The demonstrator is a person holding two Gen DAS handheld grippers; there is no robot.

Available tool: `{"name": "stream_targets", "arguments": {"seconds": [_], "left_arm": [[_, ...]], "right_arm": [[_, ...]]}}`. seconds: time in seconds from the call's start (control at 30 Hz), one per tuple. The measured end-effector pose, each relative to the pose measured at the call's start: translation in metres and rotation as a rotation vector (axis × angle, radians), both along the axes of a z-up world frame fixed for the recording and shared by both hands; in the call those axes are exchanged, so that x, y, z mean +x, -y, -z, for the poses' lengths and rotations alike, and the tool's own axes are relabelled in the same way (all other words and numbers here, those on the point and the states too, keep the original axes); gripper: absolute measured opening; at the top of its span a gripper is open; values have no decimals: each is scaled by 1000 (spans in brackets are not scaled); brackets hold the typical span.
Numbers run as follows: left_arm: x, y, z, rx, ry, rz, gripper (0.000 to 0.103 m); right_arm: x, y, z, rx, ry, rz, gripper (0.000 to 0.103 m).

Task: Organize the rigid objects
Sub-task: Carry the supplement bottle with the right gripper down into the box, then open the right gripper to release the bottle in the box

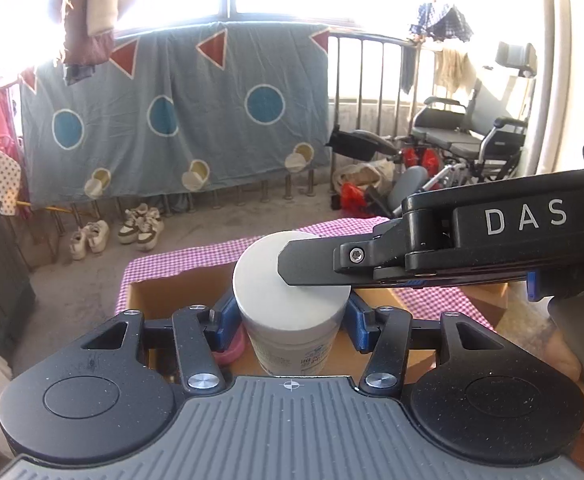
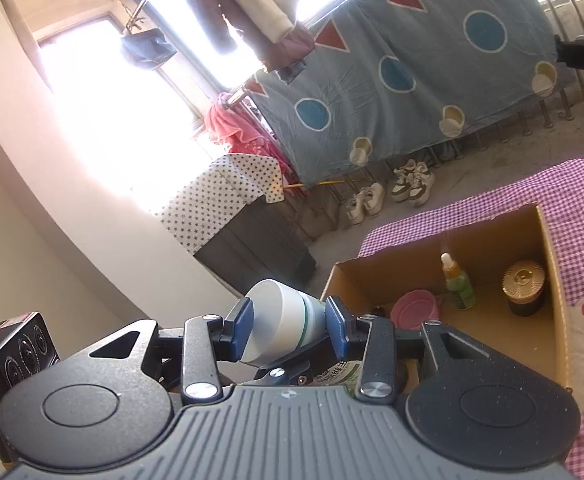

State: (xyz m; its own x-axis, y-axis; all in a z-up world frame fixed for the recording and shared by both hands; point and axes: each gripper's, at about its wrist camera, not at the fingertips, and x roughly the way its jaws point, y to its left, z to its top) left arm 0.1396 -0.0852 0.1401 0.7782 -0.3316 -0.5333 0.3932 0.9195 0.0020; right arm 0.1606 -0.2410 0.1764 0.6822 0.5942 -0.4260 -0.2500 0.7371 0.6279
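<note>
Left wrist view: left gripper [image 1: 292,320] clamped on the body of a white cylindrical plastic jar [image 1: 289,304], held upright above an open brown cardboard box [image 1: 163,292] on a pink checked tablecloth [image 1: 195,254]. Right gripper [image 1: 312,268] reaching in from the right across the jar's lid.

Right wrist view: right gripper [image 2: 287,326] closed on the jar's white lid [image 2: 271,320], blue pads on either side. Farther right in the box: pink round bowl [image 2: 414,308], green dropper bottle [image 2: 458,284], dark jar with gold lid [image 2: 526,288].

Probably a handover or lid-tightening step; next, one grip releasing, then lowering the jar into bare box floor near the bowl.
</note>
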Motion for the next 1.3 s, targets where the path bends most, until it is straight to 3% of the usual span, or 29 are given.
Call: {"name": "stream_targets", "arguments": {"seconds": [0.23, 0.4, 0.57, 0.83, 1.07, 1.2, 1.3], "left_arm": [[49, 41, 44, 8, -153, 63, 53], [71, 48, 76, 23, -270, 73, 53], [81, 49, 92, 37, -338, 84, 53], [92, 60, 104, 50, -428, 105, 53], [95, 66, 104, 83, -436, 97, 53], [100, 76, 103, 109, -437, 94, 53], [102, 82, 102, 119, -435, 94, 53]], "right_arm": [[33, 40, 46, -26, -104, 79, 43], [54, 57, 90, -19, -198, 88, 43], [64, 63, 115, -18, -247, 78, 43], [71, 62, 122, -65, -263, 74, 47], [75, 64, 121, -57, -262, 78, 48], [74, 67, 120, -59, -257, 87, 57], [72, 68, 116, -61, -245, 94, 57]]}}
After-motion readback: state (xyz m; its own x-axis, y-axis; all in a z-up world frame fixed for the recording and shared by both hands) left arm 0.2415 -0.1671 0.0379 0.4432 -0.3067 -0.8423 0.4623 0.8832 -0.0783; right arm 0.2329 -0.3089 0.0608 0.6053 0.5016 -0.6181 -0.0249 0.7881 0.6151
